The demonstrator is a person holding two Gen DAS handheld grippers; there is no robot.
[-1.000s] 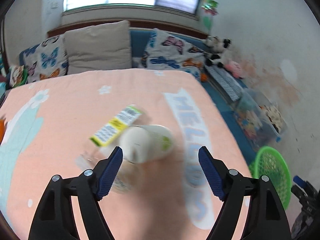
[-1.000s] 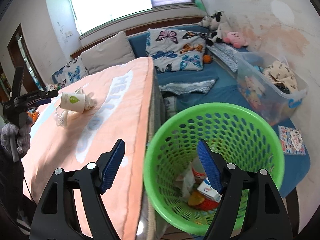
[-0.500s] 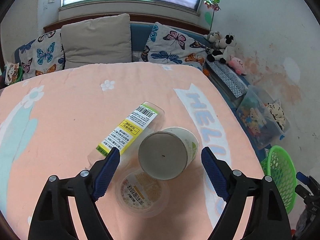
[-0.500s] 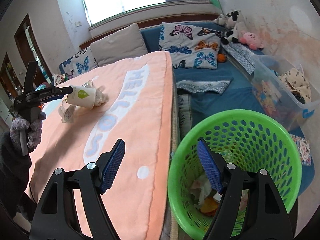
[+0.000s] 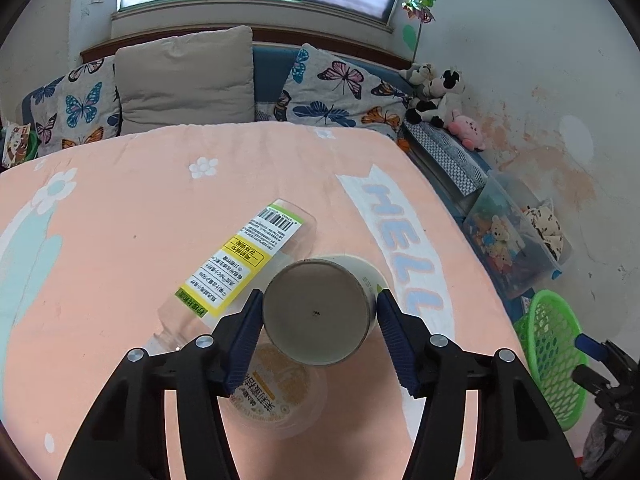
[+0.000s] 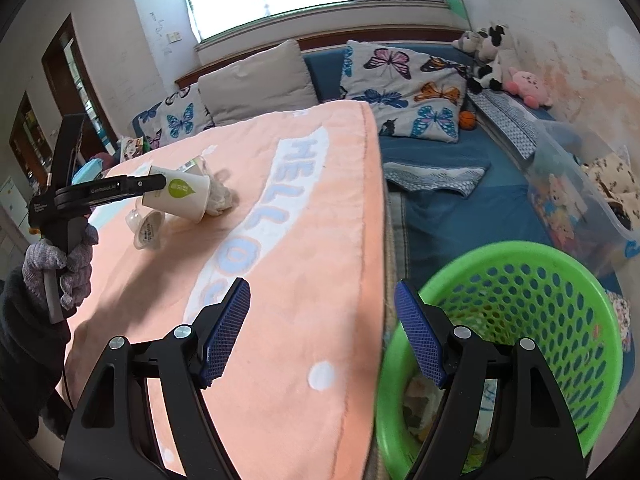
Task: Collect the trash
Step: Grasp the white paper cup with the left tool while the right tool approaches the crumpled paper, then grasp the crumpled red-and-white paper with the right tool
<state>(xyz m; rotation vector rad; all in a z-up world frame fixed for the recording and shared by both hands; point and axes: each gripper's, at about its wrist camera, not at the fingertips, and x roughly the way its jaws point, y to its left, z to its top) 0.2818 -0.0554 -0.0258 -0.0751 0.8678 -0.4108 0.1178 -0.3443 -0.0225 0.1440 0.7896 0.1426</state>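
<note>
The left gripper (image 5: 319, 314) – its jaws have just been closing – is pressing both pads on the tipped paper cup (image 5: 318, 312) lying on the peach blanket (image 5: 120, 248) (beside a plastic bottle (image 5: 240, 264)), while the right gripper (image 6: 322, 332) is standing open and empty near the green basket (image 6: 560, 280).

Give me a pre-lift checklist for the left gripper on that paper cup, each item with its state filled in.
1. Paper cup between the left gripper's pads: ok; the jaws have just been closing.
2. Pads firmly pressing on both sides: cannot tell; they sit at the cup's edges, contact unclear.
3. Clear plastic bottle free of the cup: not ok, it lies against it.
4. Small clear tub out of the way: ok, it lies under the gripper, outside the jaws.
5. Green basket ready: ok, beside the table edge, open top.
6. Right gripper free: ok, open and empty.
</note>
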